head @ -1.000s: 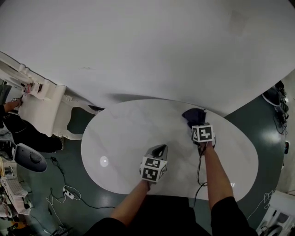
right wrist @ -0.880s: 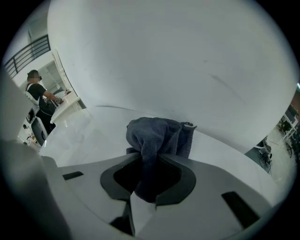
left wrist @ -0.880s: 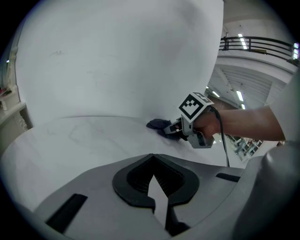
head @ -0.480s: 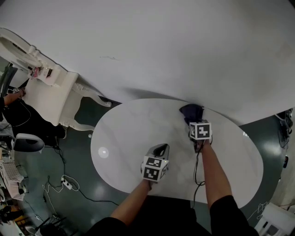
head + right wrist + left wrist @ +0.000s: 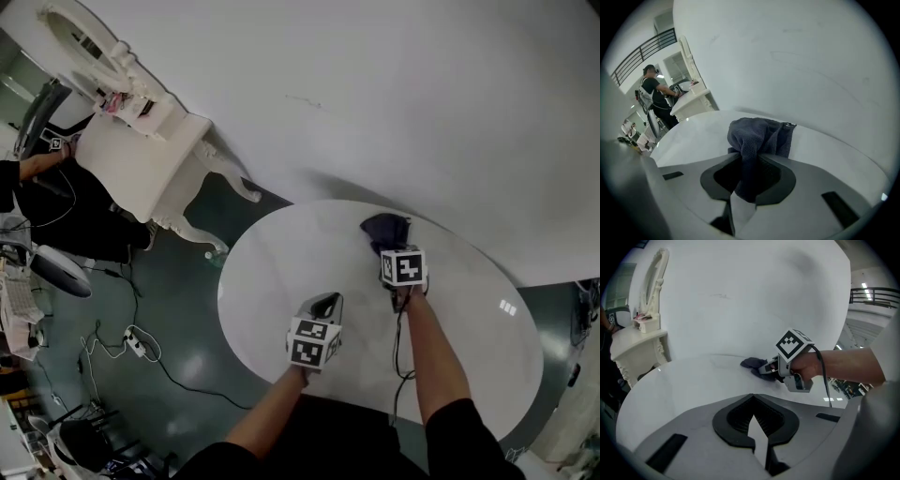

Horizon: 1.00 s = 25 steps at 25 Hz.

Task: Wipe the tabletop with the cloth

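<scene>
The dark cloth (image 5: 759,133) lay bunched on the far part of the white oval surface (image 5: 281,272), close to the rim beside the wall. The right tongs (image 5: 749,185) were clenched on one fold of it, and the rest was heaped in front of them. The left tongs (image 5: 757,446) were over the near part, closed on nothing, well apart from the cloth. I judge two risks. The thin fold could slip out under a hard drag, and an outward stroke could push the heap over the rim. So crumpled, it would also wipe only a narrow strip.
</scene>
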### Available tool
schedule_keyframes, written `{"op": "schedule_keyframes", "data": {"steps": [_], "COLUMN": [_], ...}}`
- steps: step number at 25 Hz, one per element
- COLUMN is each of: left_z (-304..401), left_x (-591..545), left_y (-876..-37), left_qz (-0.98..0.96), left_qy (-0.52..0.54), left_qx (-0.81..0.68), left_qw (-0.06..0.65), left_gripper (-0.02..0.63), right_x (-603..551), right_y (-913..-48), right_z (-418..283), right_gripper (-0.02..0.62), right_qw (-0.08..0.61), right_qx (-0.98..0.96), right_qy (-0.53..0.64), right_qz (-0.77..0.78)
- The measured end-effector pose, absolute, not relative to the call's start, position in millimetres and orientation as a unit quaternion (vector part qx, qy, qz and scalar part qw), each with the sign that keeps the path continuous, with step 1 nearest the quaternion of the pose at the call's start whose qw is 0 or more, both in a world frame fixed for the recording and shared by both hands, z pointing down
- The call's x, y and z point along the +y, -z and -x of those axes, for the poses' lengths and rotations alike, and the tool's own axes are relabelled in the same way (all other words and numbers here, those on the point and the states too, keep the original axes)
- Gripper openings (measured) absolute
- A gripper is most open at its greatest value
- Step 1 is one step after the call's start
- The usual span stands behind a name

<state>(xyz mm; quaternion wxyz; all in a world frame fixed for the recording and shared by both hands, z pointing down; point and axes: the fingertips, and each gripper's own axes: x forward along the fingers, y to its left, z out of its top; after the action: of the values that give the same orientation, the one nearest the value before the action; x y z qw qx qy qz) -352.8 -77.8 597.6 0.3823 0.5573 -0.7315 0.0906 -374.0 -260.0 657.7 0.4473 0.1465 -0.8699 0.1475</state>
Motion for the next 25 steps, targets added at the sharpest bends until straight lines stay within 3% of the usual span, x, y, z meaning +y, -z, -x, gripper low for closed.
{"op": "schedule_keyframes", "data": {"steps": [15, 25], "left_z": [447, 473], "left_x": [48, 110], "left_y": [-616, -624], "left_qz": [-0.443, -0.373], "left_qy": [-0.045, -0.016], "left_qx": [-0.806, -0.838], "left_qw": [0.39, 0.397], "left_gripper": [0.006, 0.006], "right_x": [-96, 43], "right_y": [-686, -691], "right_z": [537, 573], "right_gripper": [0.061, 0.061], "right_qw": [0.468, 0.474], "right_qx": [-0.881, -0.868], "right_qy": [-0.075, -0.022], "right_qz": [0.004, 0.145]}}
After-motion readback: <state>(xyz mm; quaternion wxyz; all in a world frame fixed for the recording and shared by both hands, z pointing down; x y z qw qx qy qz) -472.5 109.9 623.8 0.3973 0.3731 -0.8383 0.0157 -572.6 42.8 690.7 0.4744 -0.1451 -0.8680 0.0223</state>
